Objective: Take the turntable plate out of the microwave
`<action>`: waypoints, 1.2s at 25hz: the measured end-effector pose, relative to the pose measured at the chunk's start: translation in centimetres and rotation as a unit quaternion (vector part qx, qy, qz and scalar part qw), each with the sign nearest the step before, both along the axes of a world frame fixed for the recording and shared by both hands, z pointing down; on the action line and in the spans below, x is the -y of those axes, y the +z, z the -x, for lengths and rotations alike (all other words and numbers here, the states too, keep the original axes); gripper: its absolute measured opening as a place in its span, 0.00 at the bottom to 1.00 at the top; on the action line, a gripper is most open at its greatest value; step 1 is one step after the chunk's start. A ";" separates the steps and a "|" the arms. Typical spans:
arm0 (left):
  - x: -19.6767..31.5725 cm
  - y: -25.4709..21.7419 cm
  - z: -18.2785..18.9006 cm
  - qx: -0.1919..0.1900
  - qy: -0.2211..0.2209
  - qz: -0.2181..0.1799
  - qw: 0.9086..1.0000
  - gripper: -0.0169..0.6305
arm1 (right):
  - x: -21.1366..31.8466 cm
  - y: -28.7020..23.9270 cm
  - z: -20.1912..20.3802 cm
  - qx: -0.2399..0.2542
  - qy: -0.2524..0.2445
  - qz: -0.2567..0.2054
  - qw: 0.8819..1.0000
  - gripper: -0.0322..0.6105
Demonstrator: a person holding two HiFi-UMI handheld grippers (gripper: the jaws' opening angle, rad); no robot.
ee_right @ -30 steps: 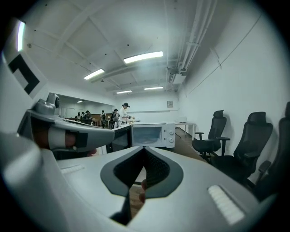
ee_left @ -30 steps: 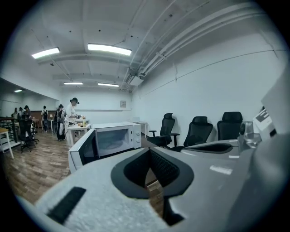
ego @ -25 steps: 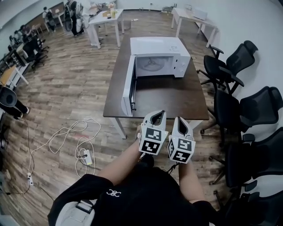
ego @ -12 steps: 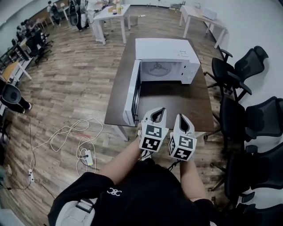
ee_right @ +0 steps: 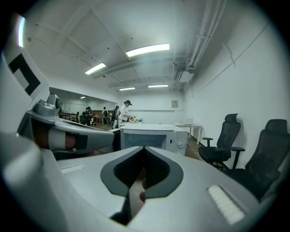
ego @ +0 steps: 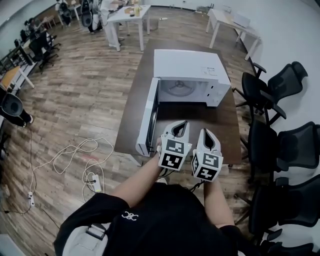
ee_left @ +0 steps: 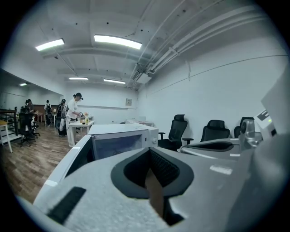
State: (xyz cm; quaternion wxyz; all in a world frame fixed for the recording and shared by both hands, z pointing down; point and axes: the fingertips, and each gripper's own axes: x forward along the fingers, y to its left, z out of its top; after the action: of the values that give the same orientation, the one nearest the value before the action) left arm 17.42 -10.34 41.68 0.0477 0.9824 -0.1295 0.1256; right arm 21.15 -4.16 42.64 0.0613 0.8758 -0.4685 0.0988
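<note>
Hovering short of the microwave (ego: 190, 65), left gripper (ego: 180, 128) & right gripper (ego: 206, 136) both have fingers shut, nothing held. Turntable plate (ego: 178, 88) sits inside the cavity. Risk: left gripper could clip the open door (ego: 146, 117) going in. Plate's rim hard to make out from here.

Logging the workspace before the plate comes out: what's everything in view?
White microwave oven: one, on the table, door open leftward.
Clear glass turntable plate: one, inside the microwave.
Dark brown rectangular table: one, centre.
Black office chairs: several, right side.
White tables: two, far end.
White cables: tangled, wooden floor, left.
People: several, far end.
Left gripper, right gripper: white-grey, shut, empty, near table's front edge.
</note>
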 end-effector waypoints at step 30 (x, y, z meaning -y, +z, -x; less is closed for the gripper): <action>7.9 3.4 -3.8 0.031 -0.064 0.035 0.997 0.04 | 8.9 2.9 -5.0 0.001 -0.070 0.041 0.997 0.06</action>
State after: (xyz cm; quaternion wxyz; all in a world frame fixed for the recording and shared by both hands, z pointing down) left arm 21.19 -18.22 45.08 0.0858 0.9654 -0.1894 0.1575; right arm 26.17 -13.04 45.57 0.1037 0.8377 -0.5239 0.1140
